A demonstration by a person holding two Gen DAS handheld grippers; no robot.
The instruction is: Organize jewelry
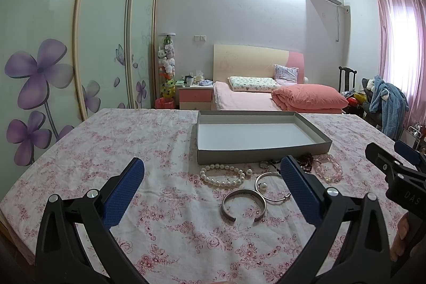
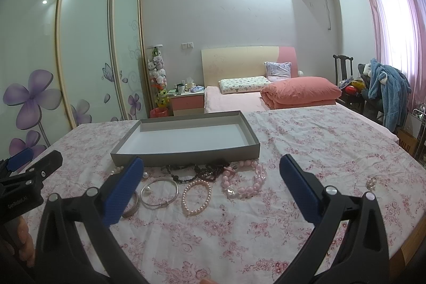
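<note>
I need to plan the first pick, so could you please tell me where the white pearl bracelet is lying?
In the left wrist view, the white pearl bracelet lies on the floral cloth, just in front of the grey tray and behind the open silver cuff.

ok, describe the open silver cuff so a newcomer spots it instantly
Start at the grey tray on the floral cloth; the jewelry lies just in front of it. Nearest the camera in the left wrist view is the silver cuff, below the white pearl bracelet. Unlike the thin closed bangle touching it, it's a broad band with a gap.
</note>
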